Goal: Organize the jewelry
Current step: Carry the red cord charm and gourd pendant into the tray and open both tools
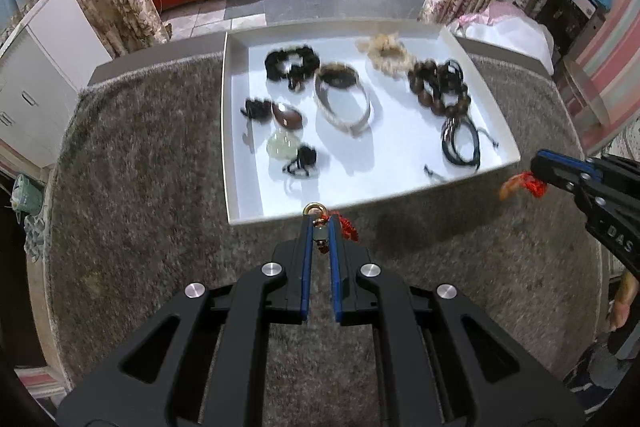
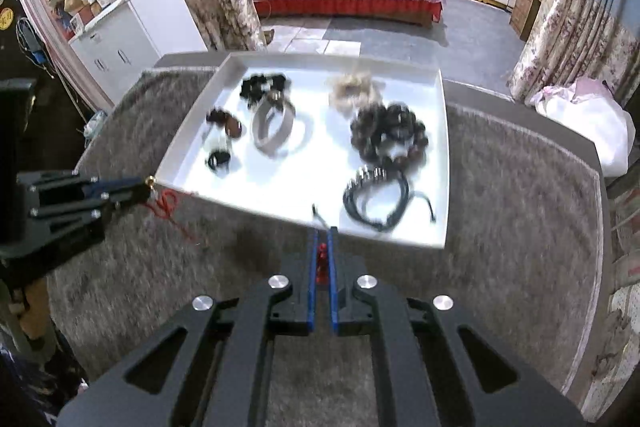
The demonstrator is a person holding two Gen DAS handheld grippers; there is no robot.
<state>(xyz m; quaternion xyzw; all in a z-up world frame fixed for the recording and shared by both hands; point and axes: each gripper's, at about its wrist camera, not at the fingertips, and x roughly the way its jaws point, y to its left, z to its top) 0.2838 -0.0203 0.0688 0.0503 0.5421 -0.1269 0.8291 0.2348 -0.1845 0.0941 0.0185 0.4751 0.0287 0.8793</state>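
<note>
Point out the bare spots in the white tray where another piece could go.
Inside the white tray, the near strip is free, between the small black cord piece and the black cord bracelets. A narrower bare patch lies mid-tray, between the pale band and the brown bead bracelets. The left side and far right corner are crowded.

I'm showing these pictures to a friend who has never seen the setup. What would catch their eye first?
Probably the white tray on the grey shaggy mat, strewn with bracelets, bead strings and hair ties. Next, the two black grippers at its near edge: the left gripper is shut on a red-corded charm with a gold ring, and the right gripper pinches a red cord piece.
</note>
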